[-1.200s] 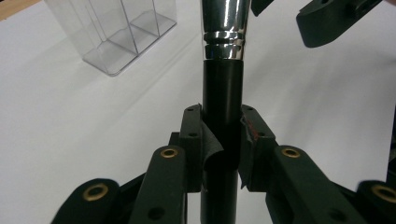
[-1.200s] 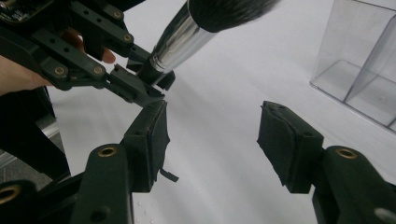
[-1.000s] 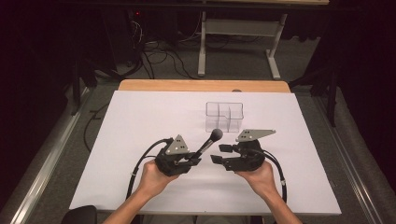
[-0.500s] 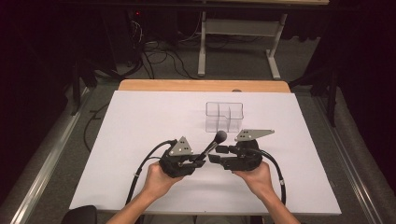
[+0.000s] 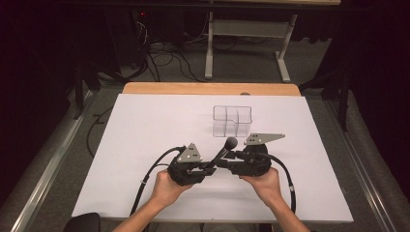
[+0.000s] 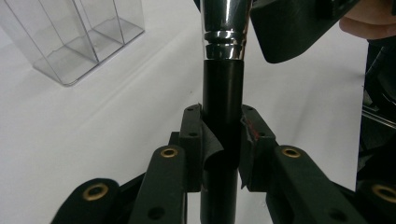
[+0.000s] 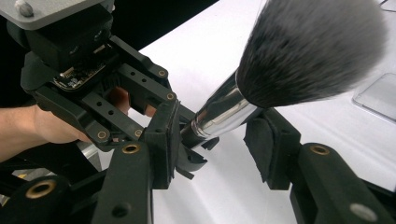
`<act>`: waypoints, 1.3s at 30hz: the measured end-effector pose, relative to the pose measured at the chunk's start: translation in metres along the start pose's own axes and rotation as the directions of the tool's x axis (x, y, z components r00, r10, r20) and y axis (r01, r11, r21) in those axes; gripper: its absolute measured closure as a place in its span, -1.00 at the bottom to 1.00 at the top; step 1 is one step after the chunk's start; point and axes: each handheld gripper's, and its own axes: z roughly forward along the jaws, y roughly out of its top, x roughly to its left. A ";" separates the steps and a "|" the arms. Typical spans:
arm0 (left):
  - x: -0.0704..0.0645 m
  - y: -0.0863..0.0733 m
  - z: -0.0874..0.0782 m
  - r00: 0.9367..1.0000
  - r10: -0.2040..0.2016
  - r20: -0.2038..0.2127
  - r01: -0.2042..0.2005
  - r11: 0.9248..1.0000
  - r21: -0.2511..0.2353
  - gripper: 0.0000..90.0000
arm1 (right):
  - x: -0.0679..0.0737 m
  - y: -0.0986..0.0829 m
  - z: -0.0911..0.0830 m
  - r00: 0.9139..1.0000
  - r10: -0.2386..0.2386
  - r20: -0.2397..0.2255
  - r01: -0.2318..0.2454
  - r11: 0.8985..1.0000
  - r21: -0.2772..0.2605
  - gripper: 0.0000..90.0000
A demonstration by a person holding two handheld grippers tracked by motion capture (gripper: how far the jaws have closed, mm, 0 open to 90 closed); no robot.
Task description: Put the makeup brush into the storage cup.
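Makeup brush [image 5: 223, 151] being passed between tools above the near tabletop [image 5: 145, 125].
Its black handle is being clamped by the left tool [image 6: 222, 140]; the right tool [image 7: 215, 140] is being held wide around the ferrule, seemingly without contact.

My right gripper [image 7: 212, 144] jaws spread either side of makeup brush [image 7: 280, 70] ferrule; my left gripper [image 7: 184, 140] clamps black handle; white table [image 7: 224, 51] beneath.
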 end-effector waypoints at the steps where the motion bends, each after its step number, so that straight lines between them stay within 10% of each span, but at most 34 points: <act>1: 0.000 0.000 0.000 1.000 -0.001 0.002 0.001 1.000 0.001 0.64 | 0.000 0.000 0.000 1.000 0.000 -0.001 0.000 1.000 -0.002 0.27; 39: -0.006 -0.002 0.006 0.999 0.043 0.011 -0.043 0.999 0.027 0.64 | -0.002 -0.002 0.000 0.997 0.045 -0.065 -0.048 0.998 -0.036 0.59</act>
